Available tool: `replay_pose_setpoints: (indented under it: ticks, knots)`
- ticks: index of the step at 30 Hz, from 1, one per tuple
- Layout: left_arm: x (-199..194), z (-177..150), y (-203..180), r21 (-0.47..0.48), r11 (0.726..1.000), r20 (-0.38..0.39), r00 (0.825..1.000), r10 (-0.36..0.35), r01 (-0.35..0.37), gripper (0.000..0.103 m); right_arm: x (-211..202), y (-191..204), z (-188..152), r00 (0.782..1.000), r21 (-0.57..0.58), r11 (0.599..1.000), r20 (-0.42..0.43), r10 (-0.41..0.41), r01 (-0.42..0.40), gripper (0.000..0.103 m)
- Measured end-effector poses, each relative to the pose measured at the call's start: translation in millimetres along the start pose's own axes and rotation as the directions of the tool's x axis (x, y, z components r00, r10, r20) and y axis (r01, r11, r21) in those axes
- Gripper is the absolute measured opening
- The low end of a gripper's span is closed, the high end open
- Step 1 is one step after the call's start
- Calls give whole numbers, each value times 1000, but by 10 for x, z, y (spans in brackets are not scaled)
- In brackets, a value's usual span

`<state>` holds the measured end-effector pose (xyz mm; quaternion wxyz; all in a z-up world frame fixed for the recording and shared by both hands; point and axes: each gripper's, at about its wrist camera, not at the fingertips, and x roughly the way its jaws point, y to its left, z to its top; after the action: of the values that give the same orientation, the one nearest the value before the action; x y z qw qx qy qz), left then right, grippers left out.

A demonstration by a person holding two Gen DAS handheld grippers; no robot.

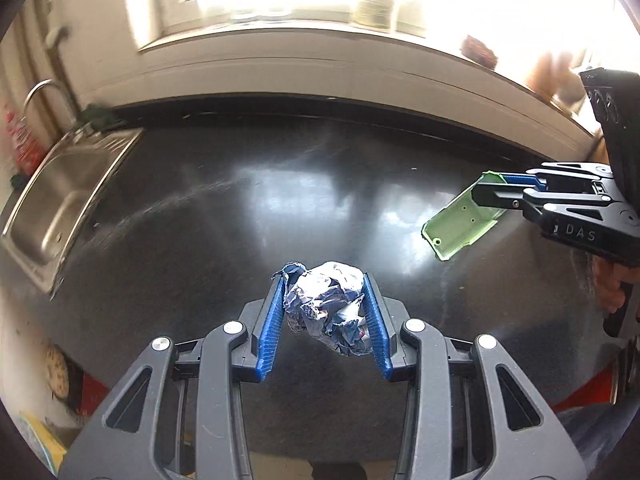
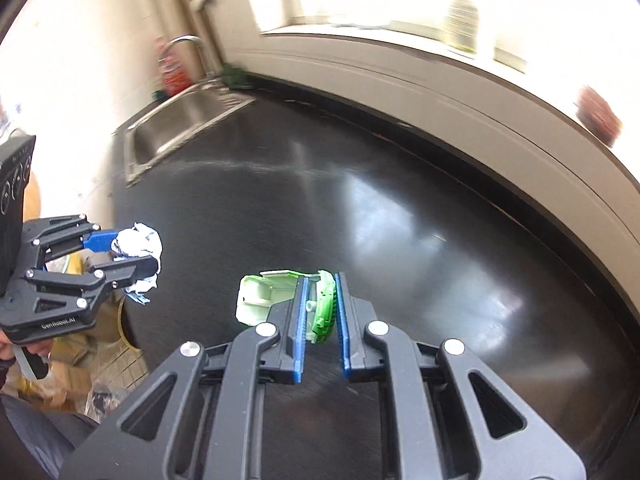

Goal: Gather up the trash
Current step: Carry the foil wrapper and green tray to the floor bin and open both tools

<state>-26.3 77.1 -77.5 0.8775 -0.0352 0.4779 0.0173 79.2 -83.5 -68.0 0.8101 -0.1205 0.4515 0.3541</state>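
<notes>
A crumpled ball of white and blue paper (image 1: 328, 308) is clamped between the blue pads of my left gripper (image 1: 325, 280), held above the black counter (image 1: 224, 208). The right wrist view shows the same paper ball (image 2: 140, 256) in the left gripper (image 2: 138, 250) at the far left, over the counter's edge. My right gripper (image 2: 320, 280) is shut on the edge of a pale green plastic tray piece (image 2: 260, 296). From the left wrist camera, that green piece (image 1: 460, 220) hangs from the right gripper (image 1: 486, 188) at the right side.
A steel sink (image 1: 60, 192) with a tap is set into the counter's far left end. A bright window sill (image 1: 320, 40) with a blurred plant pot runs along the back. Bags and clutter (image 2: 80, 368) lie on the floor left of the counter.
</notes>
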Motion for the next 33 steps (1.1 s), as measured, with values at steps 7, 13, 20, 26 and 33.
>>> replay_pose_setpoints:
  ticks: [7, 13, 20, 26, 33]
  knots:
    - [-535, -781, 1173, -272, 942, -33, 980, 198, -199, 38, 445, 1352, 444, 982, -213, 958, -38, 186, -190, 14]
    - [-957, -1539, 1901, -460, 827, -102, 944, 313, -324, 38, 755, 2602, 557, 937, -352, 869, -122, 327, -349, 14]
    - [-1163, -2241, 2376, -576, 721, -172, 919, 355, -386, 38, 1075, 3703, 485, 900, -438, 786, -219, 377, -436, 14]
    - [-968, -2562, 2648, -616, 692, -191, 924, 331, -375, 38, 1416, 4298, 370, 908, -469, 780, -260, 328, -416, 14]
    - [-740, -2702, 2849, -637, 691, -181, 938, 296, -341, 38, 1830, 4688, 235, 918, -506, 773, -303, 255, -382, 14]
